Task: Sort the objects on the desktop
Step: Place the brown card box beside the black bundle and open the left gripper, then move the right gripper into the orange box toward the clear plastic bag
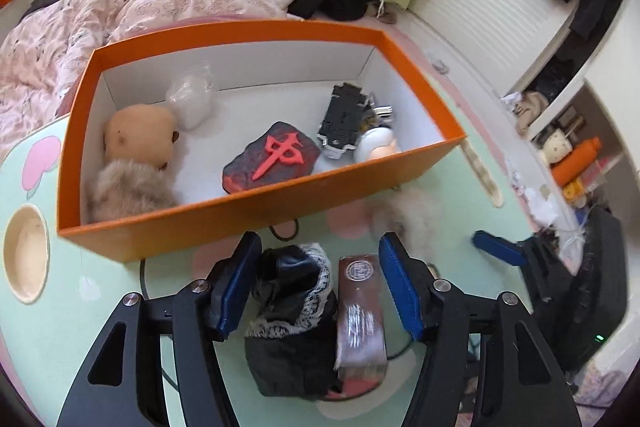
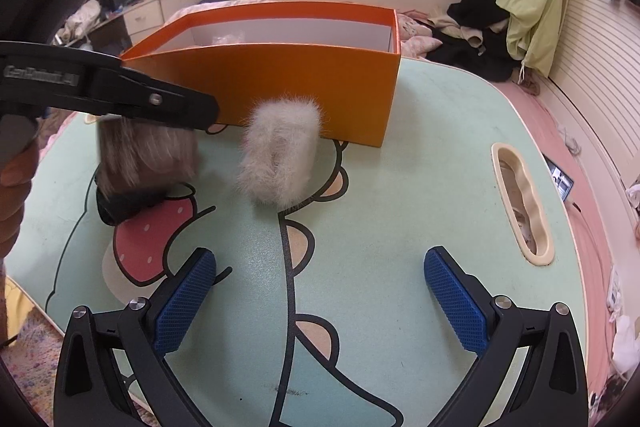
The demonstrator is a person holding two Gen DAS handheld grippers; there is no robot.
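An orange box (image 1: 224, 223) stands on the green cartoon table (image 2: 400, 187). It holds a plush doll (image 1: 136, 155), a clear bag (image 1: 192, 99), a dark tile with a red sign (image 1: 272, 155), a black toy (image 1: 344, 119) and a small white figure (image 1: 378, 145). My left gripper (image 1: 316, 291) is open above a brown rectangular box (image 1: 360, 315) and a black lace cloth (image 1: 292, 311) in front of the orange box. My right gripper (image 2: 320, 299) is open and empty over the table. A fluffy white piece (image 2: 280, 155) lies against the orange box (image 2: 304, 79).
A bed with a pink quilt (image 1: 100, 11) lies behind the box. Clothes (image 2: 480, 27) are piled at the back right. The table has a handle slot (image 2: 524, 203) at its right side and a round hole (image 1: 26, 255) at its left. Shelves (image 1: 572, 155) stand at the right.
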